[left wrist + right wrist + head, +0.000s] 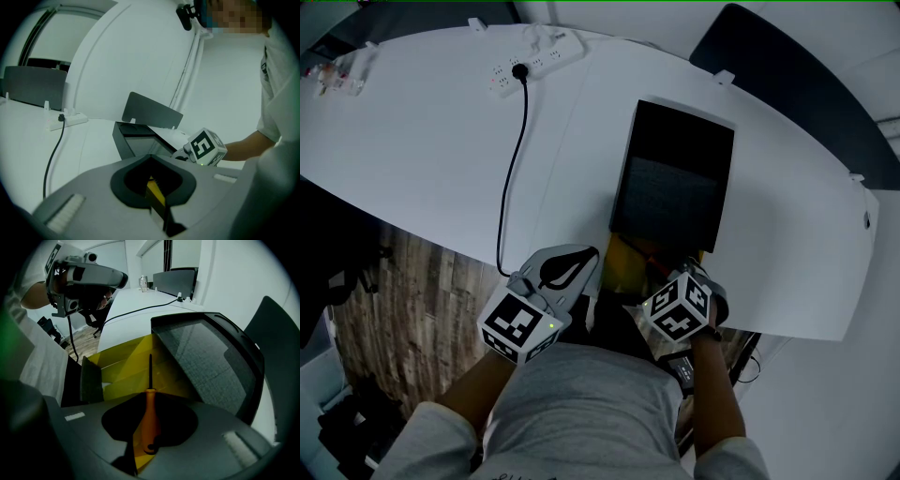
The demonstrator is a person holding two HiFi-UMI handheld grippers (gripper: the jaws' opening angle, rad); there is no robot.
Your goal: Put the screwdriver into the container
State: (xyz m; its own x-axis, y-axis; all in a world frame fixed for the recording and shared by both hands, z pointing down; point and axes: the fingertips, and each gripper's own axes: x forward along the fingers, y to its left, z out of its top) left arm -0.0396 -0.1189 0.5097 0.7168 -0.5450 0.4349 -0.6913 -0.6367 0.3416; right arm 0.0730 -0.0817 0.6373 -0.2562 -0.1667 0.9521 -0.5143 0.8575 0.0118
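The right gripper (149, 397), pointed steeply down, clamped the orange handle of the screwdriver (150, 423) between its jaws. The dark shaft reached out over the open yellow container (122, 364). The container sat at the near edge of the white table (441, 141), just in front of a black case (675, 178), and the tool had not yet been let go into it.

The left gripper (151, 164) hovered just beside the container with its jaws drawn together on nothing that could be made out. Only a sliver of yellow showed in the slit between them.

The drop would likely go best with the tip lowered well inside the yellow walls and kept clear of the rim of the black case. The shaft would be laid along the container's length. The jaws would part only once the handle was low, so the screwdriver could not bounce or tip out over the table's edge.

No brand, label or legible writing appeared on the tool, container or case. The cubes on the grippers carried only black-and-white square markers.
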